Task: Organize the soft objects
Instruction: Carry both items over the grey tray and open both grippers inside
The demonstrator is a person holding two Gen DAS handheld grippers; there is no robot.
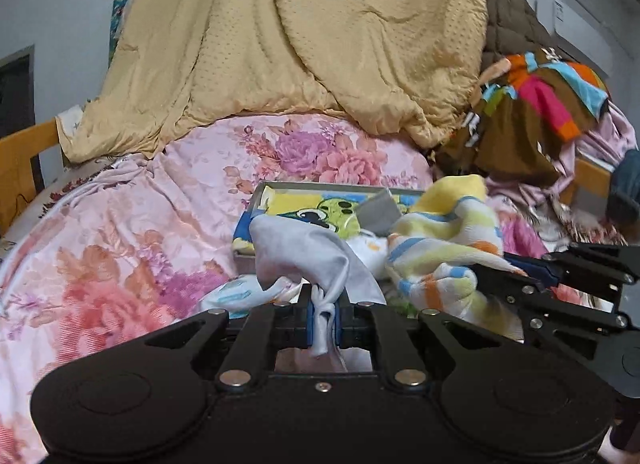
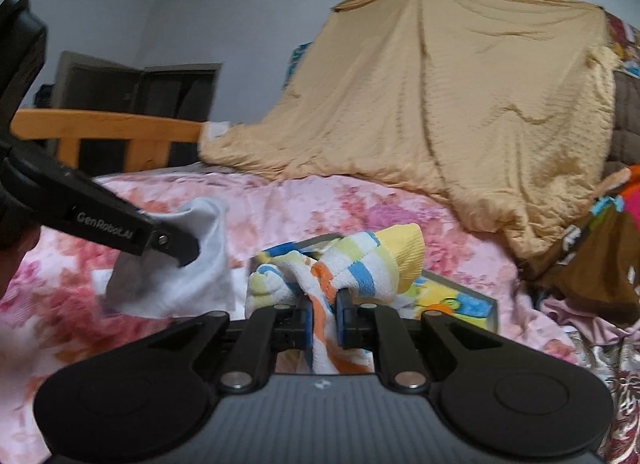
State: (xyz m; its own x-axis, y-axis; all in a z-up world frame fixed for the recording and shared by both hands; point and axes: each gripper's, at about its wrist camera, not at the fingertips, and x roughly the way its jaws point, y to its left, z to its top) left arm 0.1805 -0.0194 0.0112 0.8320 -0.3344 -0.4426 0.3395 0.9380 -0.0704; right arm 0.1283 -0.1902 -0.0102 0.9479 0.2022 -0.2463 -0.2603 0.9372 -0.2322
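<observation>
1. In the left wrist view the left claw (image 1: 323, 324) sits at 6 o'clock, clamped tight on a bunched corner of a white cloth (image 1: 304, 252); the fabric is pinched between the blue pads (image 1: 309, 322) and a tail hangs below them.
2. In the right wrist view the right claw (image 2: 323, 318) is likewise at 6 o'clock, squeezed onto a fold of a striped towel (image 2: 360, 260) with yellow, blue, orange and white bands; a strip of the towel trails down between the pads.
3. From the left view, the striped towel bulges at 3 o'clock of the white cloth, and the right claw's black arms reach in from the right edge beside it.
4. From the right view, the left claw's black finger comes in from 9 o'clock, with the white cloth draped around its tip, well left of the towel.
5. Just beyond both cloths lies a shallow tray (image 1: 256, 199) with a grey rim and a yellow cartoon picture inside; the cloths overlap its near edge. Whether they rest on it or hang clear of it cannot be told.
6. Everything lies on a bed under a pink flowered sheet (image 1: 120, 232).
7. Farther back, at 12 o'clock, a tan quilt (image 1: 304, 43) rises in a large draped heap.
8. At 2 o'clock of the left view, a pile of clothes (image 1: 540, 103) in brown, orange, pink and blue lies beside the quilt.
9. A wooden bed frame (image 2: 108, 131) shows at 10 o'clock in the right view, before a pale wall.
</observation>
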